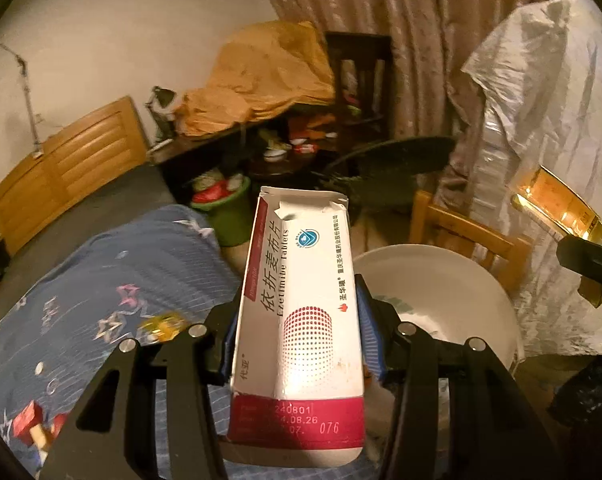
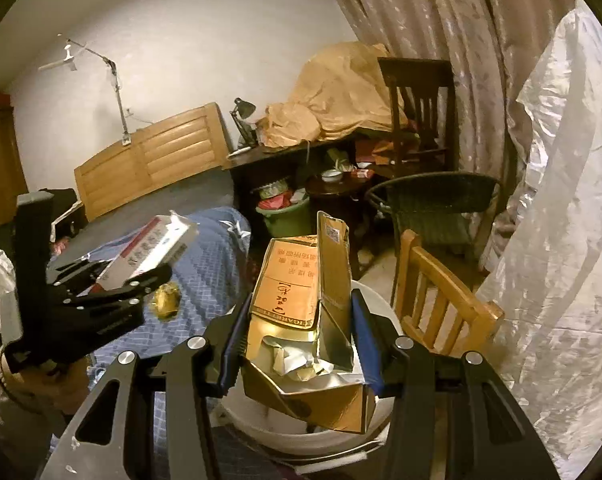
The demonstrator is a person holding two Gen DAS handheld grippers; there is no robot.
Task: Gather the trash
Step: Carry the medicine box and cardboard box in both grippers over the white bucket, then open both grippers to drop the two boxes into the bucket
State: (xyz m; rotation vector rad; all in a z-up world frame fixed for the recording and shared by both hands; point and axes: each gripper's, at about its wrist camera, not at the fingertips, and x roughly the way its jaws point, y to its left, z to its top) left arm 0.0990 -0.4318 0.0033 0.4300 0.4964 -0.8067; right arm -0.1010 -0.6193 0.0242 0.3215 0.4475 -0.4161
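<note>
My left gripper (image 1: pixel 297 336) is shut on a white and red medicine box (image 1: pixel 301 320), held upright above the bed's edge. It also shows in the right wrist view (image 2: pixel 113 280) with the same medicine box (image 2: pixel 153 248). My right gripper (image 2: pixel 301 344) is shut on an open gold carton (image 2: pixel 301 320) with crumpled paper inside, held over a white bucket (image 2: pixel 301 440). In the left wrist view the gold carton (image 1: pixel 557 204) and the right gripper (image 1: pixel 589 264) show at the right edge, beyond the white bucket (image 1: pixel 453 292).
A blue star-patterned blanket (image 1: pixel 101 300) carries a yellow wrapper (image 1: pixel 163 326) and small red boxes (image 1: pixel 29 424). A wooden chair (image 2: pixel 441 300) stands beside the bucket. A green bin (image 2: pixel 285 212) full of rubbish, a dark wicker chair (image 2: pixel 433 208) and a plastic-covered object (image 2: pixel 561 240) stand beyond.
</note>
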